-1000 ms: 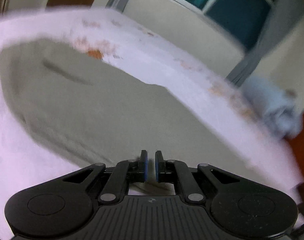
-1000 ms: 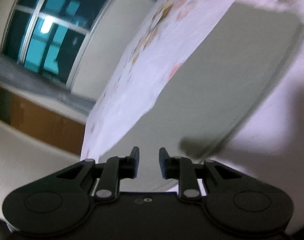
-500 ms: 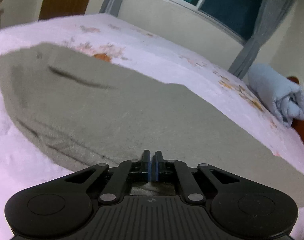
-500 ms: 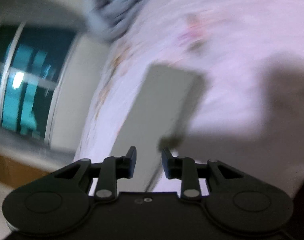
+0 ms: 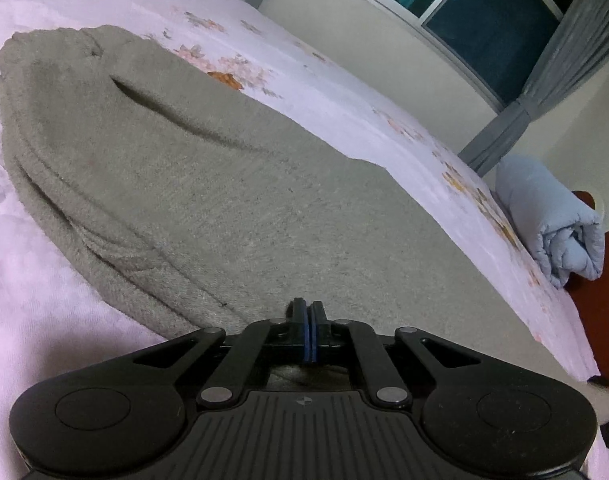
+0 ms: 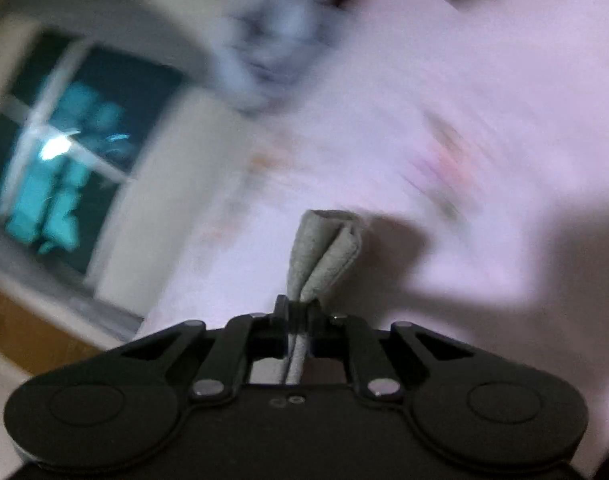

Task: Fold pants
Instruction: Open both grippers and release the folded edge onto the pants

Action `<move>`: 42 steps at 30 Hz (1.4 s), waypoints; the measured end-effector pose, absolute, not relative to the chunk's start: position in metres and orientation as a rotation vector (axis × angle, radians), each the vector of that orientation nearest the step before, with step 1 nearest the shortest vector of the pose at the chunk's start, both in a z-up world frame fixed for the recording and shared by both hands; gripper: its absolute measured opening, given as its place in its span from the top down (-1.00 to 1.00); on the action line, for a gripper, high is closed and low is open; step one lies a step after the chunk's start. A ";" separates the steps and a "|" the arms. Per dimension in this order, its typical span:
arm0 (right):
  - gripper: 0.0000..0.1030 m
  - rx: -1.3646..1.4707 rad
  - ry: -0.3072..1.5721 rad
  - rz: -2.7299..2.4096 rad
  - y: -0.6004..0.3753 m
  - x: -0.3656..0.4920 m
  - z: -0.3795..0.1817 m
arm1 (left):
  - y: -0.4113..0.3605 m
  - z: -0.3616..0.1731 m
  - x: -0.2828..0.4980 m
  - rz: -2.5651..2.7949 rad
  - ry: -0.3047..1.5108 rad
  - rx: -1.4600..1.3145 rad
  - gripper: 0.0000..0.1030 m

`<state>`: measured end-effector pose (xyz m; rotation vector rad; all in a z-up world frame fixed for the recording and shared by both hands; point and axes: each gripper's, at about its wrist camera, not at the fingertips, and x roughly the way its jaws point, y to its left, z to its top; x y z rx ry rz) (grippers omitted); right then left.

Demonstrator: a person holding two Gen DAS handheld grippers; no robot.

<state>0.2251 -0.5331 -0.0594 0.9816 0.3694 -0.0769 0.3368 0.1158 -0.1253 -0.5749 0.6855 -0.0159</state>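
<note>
A bed (image 5: 344, 92) fills most of both views, covered in a pale lilac sheet with small orange and pink flower prints scattered toward its far edge. The grey pants (image 5: 208, 184) lie spread flat on the bed, taking up the middle of the left wrist view; a slanted pocket slit shows on the upper part, and stacked fabric edges run along the side nearest the lilac sheet at the left. At the head end of the bed, to the right of the pants, a light blue rolled blanket (image 5: 556, 232) rests on the sheet against a reddish-brown headboard (image 5: 600, 280). Beyond the bed stands a cream wall with a dark window (image 5: 484, 8) framed in pale bars, and grey curtains (image 5: 552, 72) hang at its side.

The left gripper (image 5: 308, 316) sits low over the near edge of the pants, its jaws pressed together with blue pads meeting; grey cloth shows beneath them, though whether any is pinched cannot be told.

The right gripper (image 6: 298, 312) has its jaws clamped on a folded grey end of the pants (image 6: 324, 256), which sticks up above the sheet. That view is heavily blurred; the blanket and window show as smears.
</note>
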 end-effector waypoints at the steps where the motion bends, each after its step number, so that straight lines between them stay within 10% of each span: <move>1: 1.00 0.933 0.322 -0.030 -0.530 0.221 -0.042 | 0.116 -0.126 0.337 -0.019 0.685 -0.572 0.92; 7: 1.00 1.023 0.568 -0.175 -0.556 0.207 -0.122 | 0.121 -0.130 0.337 -0.034 0.677 -0.608 0.92; 20: 0.98 1.197 0.478 -0.167 -0.562 0.189 -0.156 | 0.129 -0.133 0.342 -0.053 0.686 -0.622 0.92; 35: 0.64 0.872 0.485 0.139 -0.496 0.240 -0.052 | 0.226 -0.090 0.298 0.227 0.550 -0.540 0.83; 38: 0.58 0.784 0.581 0.414 -0.416 0.326 -0.037 | 0.256 -0.089 0.298 0.310 0.544 -0.547 0.44; 40: 0.58 0.695 0.655 0.533 -0.356 0.380 -0.033 | 0.271 -0.087 0.305 0.396 0.574 -0.522 -0.52; 42: 0.56 0.599 0.726 0.632 -0.292 0.433 -0.035 | 0.281 -0.086 0.316 0.432 0.597 -0.493 -0.55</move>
